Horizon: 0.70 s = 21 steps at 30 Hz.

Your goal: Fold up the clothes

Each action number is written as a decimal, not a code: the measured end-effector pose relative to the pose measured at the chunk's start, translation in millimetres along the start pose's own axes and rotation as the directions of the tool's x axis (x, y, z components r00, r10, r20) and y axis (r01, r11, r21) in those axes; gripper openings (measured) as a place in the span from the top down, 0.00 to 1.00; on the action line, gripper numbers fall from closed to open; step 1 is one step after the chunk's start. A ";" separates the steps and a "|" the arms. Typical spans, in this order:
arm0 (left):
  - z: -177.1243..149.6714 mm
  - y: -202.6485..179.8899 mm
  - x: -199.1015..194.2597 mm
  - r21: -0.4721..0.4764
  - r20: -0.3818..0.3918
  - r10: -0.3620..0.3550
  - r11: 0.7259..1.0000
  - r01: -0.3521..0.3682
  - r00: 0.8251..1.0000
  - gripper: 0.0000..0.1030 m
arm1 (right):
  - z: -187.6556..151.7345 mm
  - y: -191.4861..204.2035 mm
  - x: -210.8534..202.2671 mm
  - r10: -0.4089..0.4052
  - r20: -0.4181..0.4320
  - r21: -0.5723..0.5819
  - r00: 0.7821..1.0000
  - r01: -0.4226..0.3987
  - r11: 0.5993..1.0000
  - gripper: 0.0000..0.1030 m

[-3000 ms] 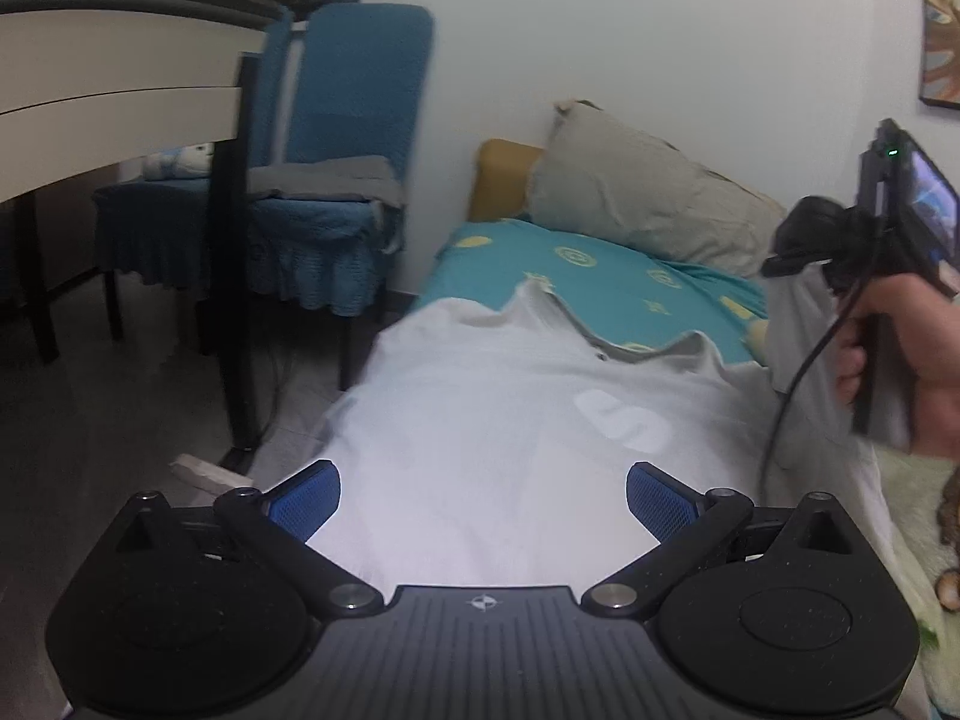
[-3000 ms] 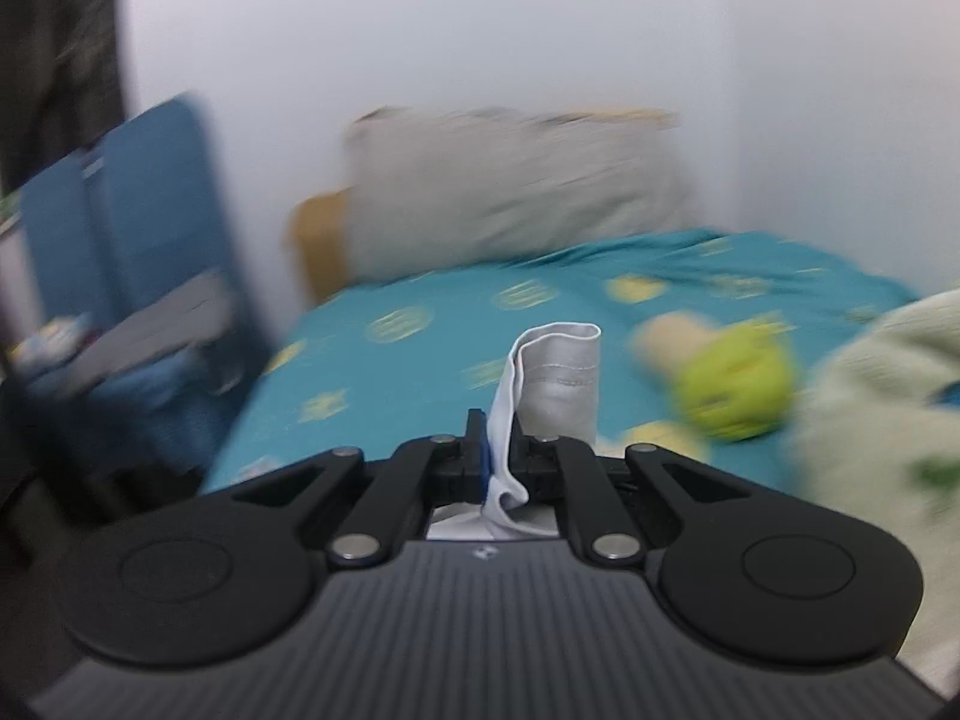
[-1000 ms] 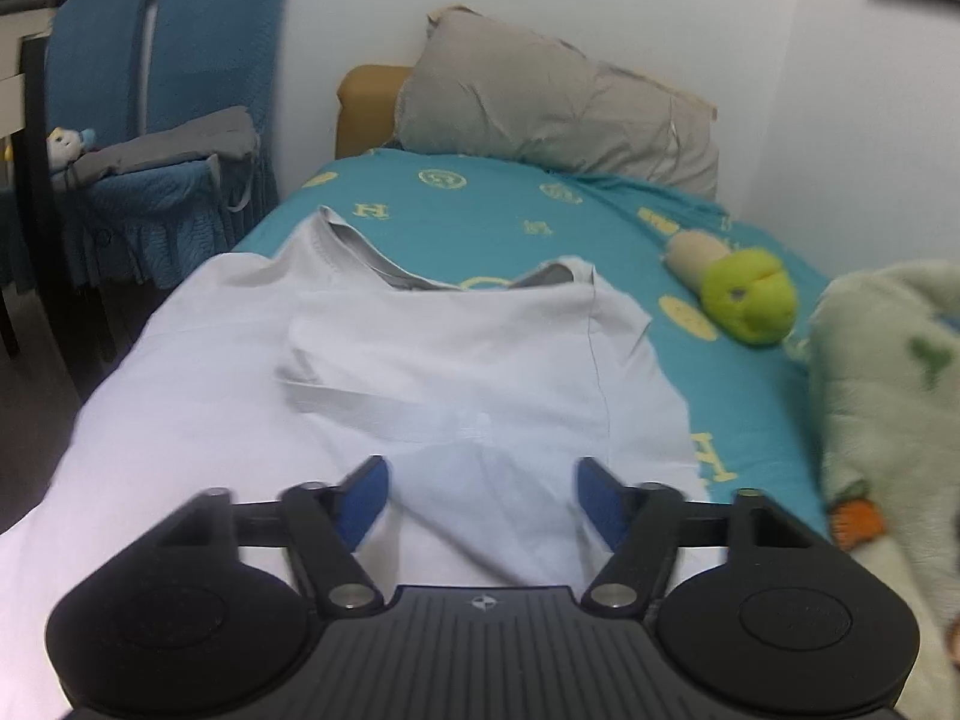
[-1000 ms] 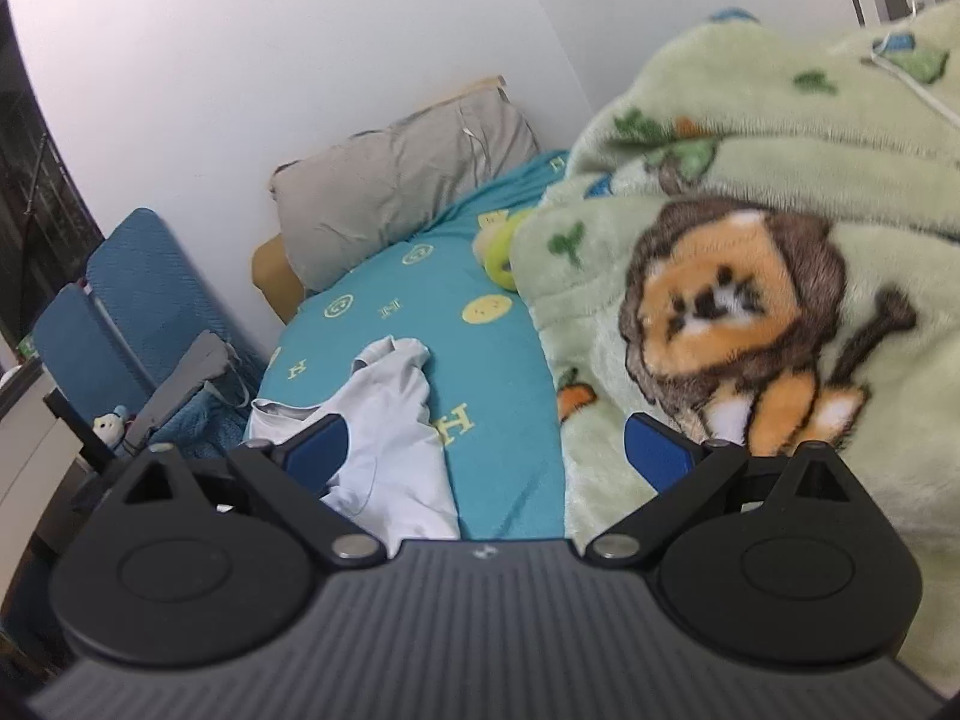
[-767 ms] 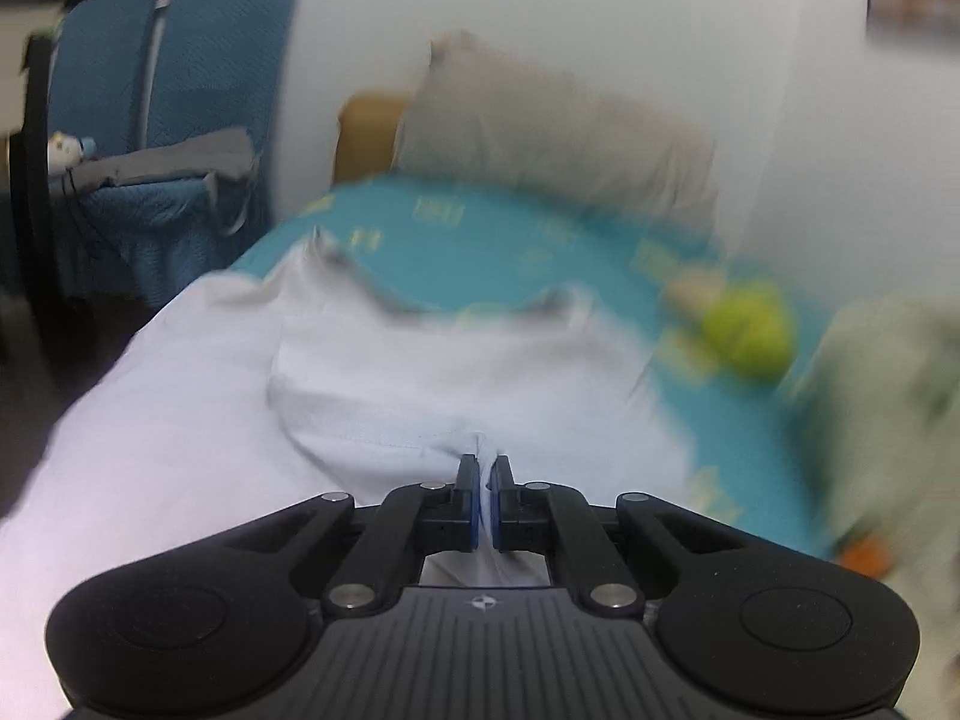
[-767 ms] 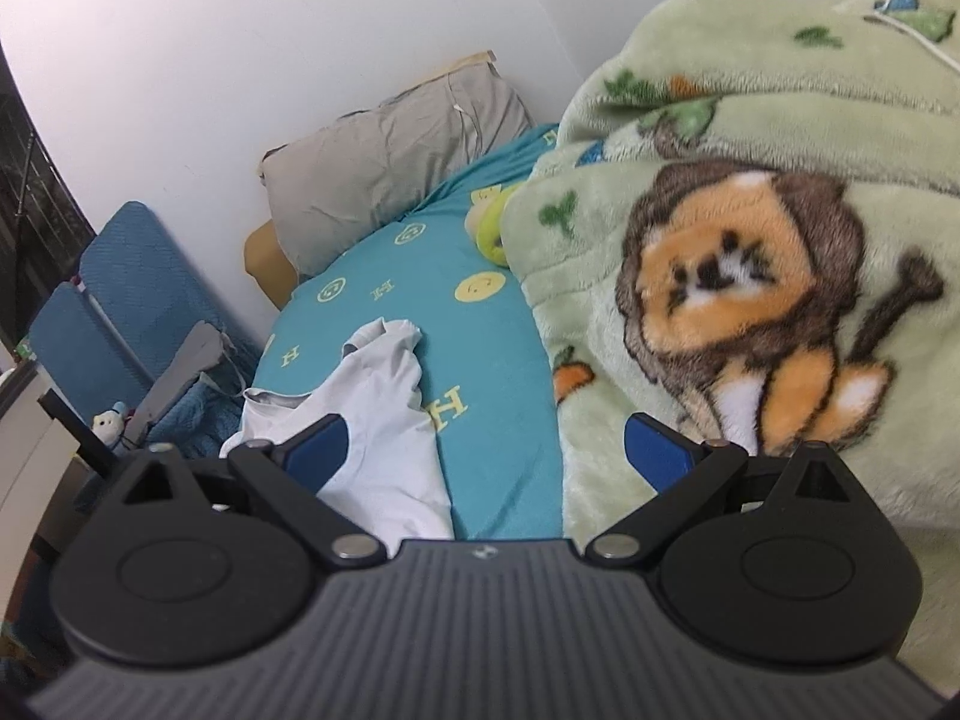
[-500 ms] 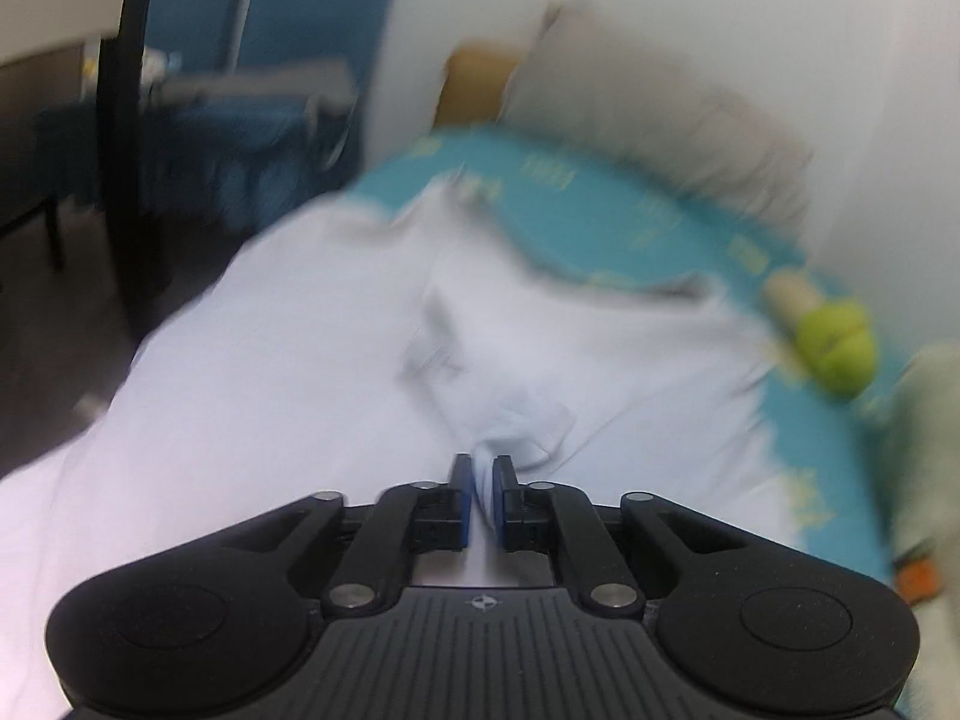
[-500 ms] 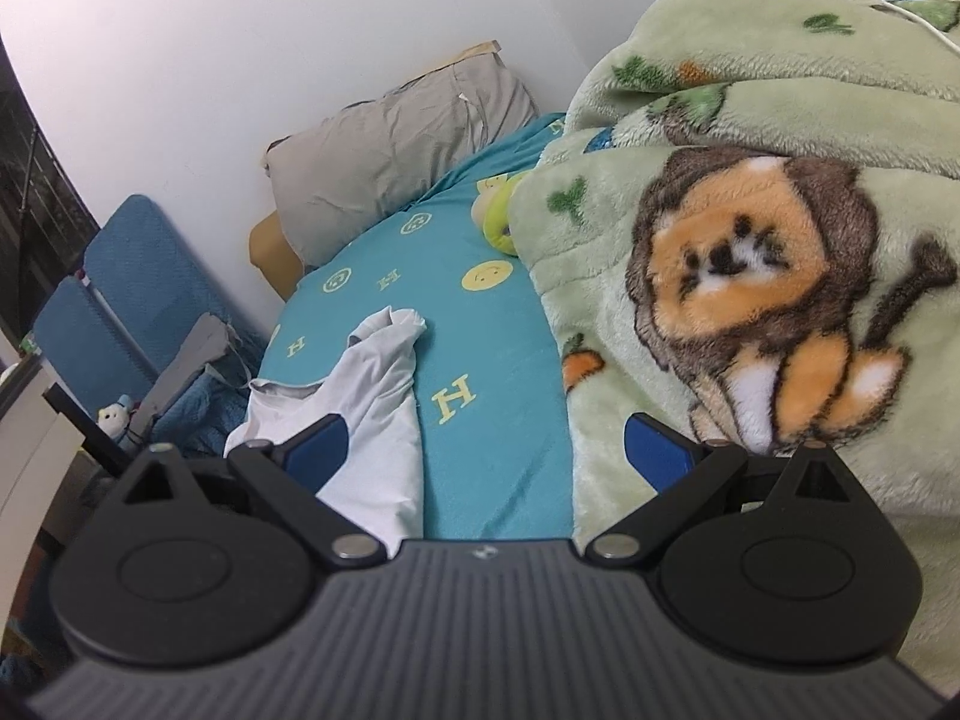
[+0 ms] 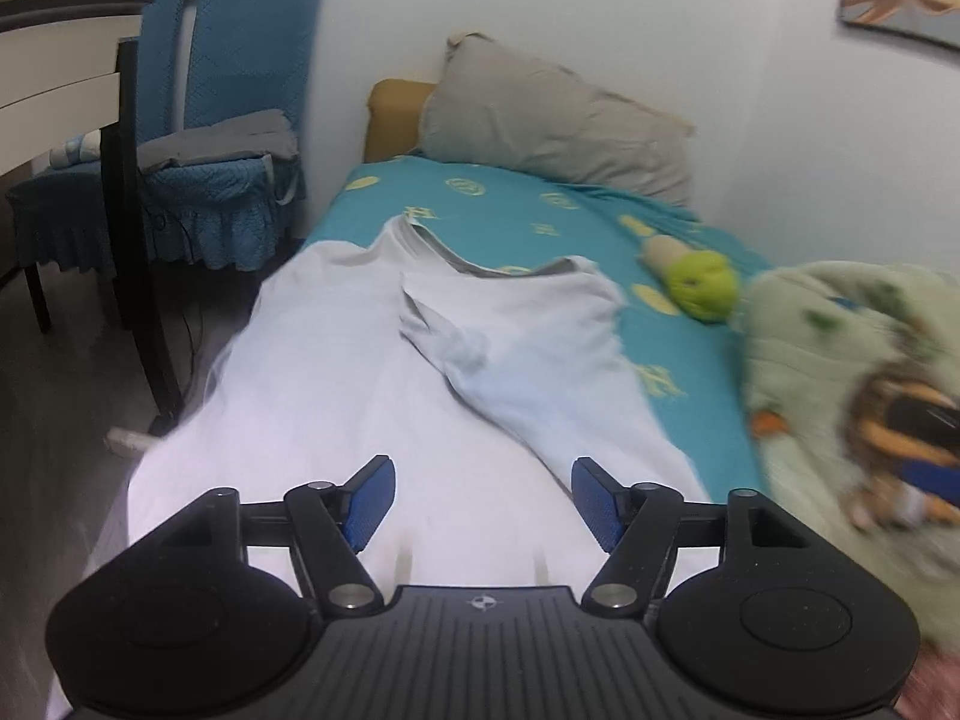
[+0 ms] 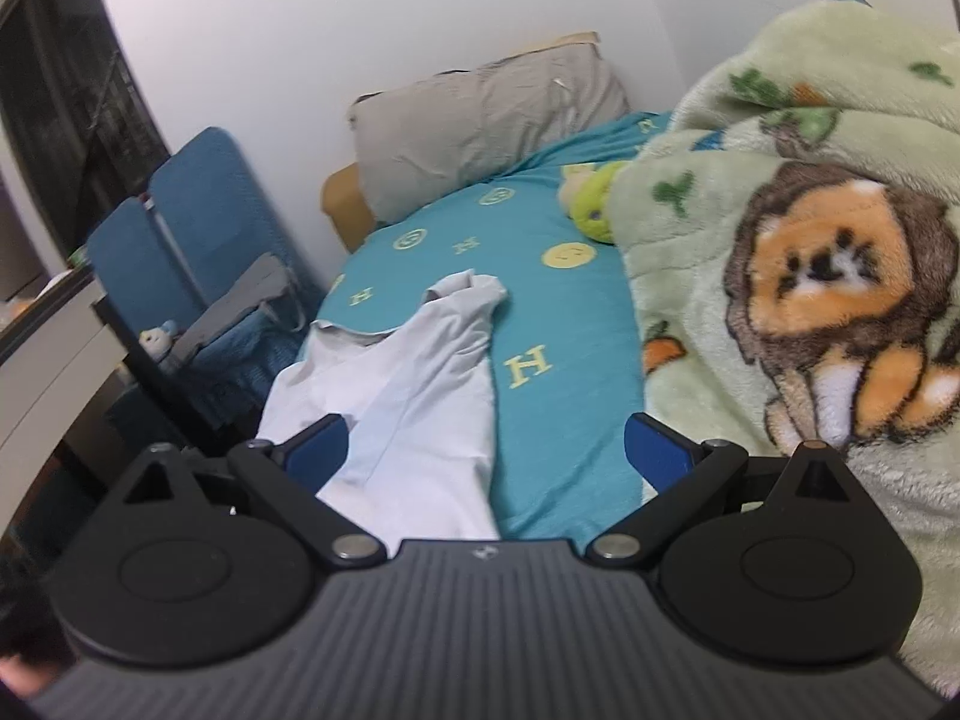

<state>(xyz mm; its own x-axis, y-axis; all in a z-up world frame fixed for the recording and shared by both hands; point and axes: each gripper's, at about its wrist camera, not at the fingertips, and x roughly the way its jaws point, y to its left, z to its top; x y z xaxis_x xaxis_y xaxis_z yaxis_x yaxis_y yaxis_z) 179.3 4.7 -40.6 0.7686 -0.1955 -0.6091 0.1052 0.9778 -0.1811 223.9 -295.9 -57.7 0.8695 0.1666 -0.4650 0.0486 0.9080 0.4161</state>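
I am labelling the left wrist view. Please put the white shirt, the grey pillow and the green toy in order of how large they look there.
1. White shirt, by far the largest, though it lies nearest the camera.
2. Grey pillow.
3. Green toy, the smallest.

The teal bedsheet (image 10: 564,420) carries the only readable marks; in the right wrist view a pale yellow capital "H" (image 10: 528,365) sits on it beside the white shirt's edge; a smaller "H" (image 10: 466,246) shows farther up toward the pillow, and another "H" (image 10: 360,295) near the sheet's left edge; round yellow smiley faces (image 10: 566,254) sit among the letters, signs rather than words; in the left wrist view the same sheet (image 9: 510,210) shows yellow motifs, too blurred to read; nothing legible on the gripper housings, only a small round emblem (image 10: 481,552)
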 end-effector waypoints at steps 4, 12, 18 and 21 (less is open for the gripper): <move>-38.6 -5.1 -43.6 -0.023 0.004 -0.104 0.994 0.104 0.995 0.33 | 0.0 11.7 -26.1 0.032 0.004 -0.032 0.999 -0.032 0.999 0.03; -81.0 -36.1 -56.8 -0.076 -0.074 -0.385 0.922 0.380 0.920 0.35 | 0.5 6.8 -114.8 0.024 0.095 -0.034 0.995 -0.021 0.999 0.03; -107.9 -68.4 -26.5 -0.115 -0.197 -0.507 0.862 0.494 0.839 0.58 | -4.8 -22.7 -143.9 -0.018 0.135 0.071 0.991 0.008 0.997 0.03; -122.3 -77.9 -4.2 -0.162 -0.275 -0.540 0.841 0.515 0.795 0.77 | -7.1 -35.2 -135.9 -0.021 0.112 0.114 0.994 0.008 0.993 0.03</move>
<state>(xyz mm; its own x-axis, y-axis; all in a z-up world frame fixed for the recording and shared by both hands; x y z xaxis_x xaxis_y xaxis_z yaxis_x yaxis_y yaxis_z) 90.7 -79.8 -118.4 0.3807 -0.7043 -0.5992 0.3820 0.7099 -0.5917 100.5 -347.8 -14.7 0.9177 0.1037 -0.3834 0.1110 0.8598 0.4985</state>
